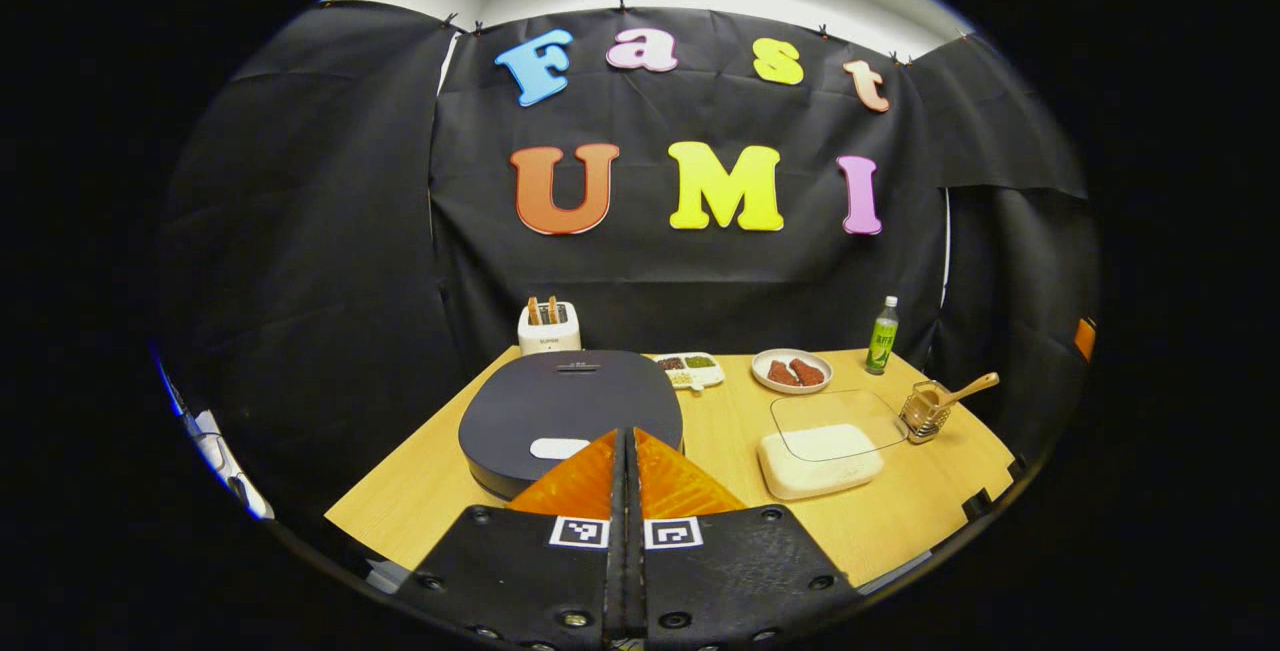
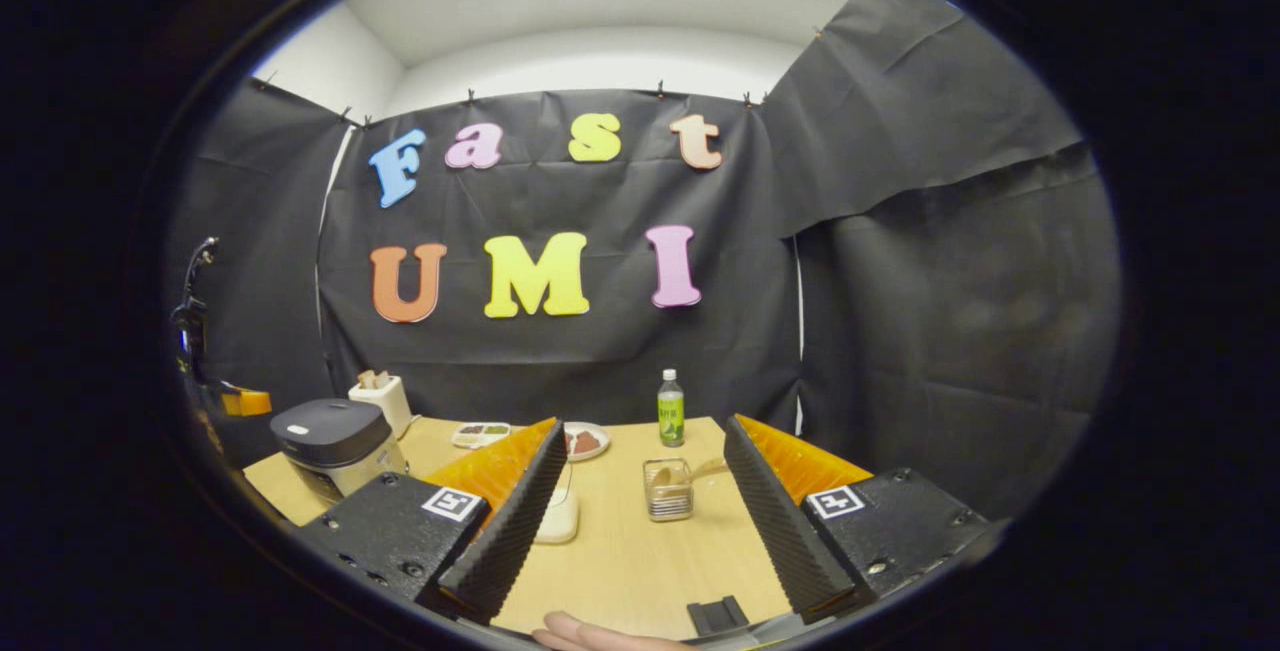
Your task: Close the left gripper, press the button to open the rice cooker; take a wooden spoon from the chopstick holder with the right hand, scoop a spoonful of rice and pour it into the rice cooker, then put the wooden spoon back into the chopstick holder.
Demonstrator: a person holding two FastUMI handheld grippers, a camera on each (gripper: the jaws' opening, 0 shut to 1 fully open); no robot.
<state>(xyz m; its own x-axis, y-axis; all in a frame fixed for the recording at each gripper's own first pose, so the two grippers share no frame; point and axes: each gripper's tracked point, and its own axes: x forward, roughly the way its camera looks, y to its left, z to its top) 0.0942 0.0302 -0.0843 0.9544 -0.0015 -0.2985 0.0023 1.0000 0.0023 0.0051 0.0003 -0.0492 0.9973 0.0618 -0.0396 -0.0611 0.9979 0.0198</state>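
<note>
Rice cooker (image 1: 570, 416) is sitting lid-down on the counter (image 1: 900, 521), its pale button (image 1: 558, 448) facing the left tongs (image 1: 627, 451), which are pressed fully together and hovering just in front of it. Right tongs (image 2: 640, 476) are gaping wide and holding nothing, pointing toward the chopstick holder (image 2: 668, 489) farther along the counter. That wire holder is carrying the wooden spoon (image 1: 962, 393), whose handle is leaning out to one side. A lidded rice container (image 1: 820, 458) is lying between cooker and holder, with its clear lid resting askew on top.

Risk seems to be sitting in the press: the joined tips are narrow, so they may be sliding off the small button onto the smooth lid, or shoving the cooker backward toward the toaster (image 1: 549, 327) instead of releasing the latch. Later, the leaning spoon handle is offering a slim target, and a clumsy pinch could be tipping the light holder toward the green bottle (image 1: 882, 335) or the counter's edge.
</note>
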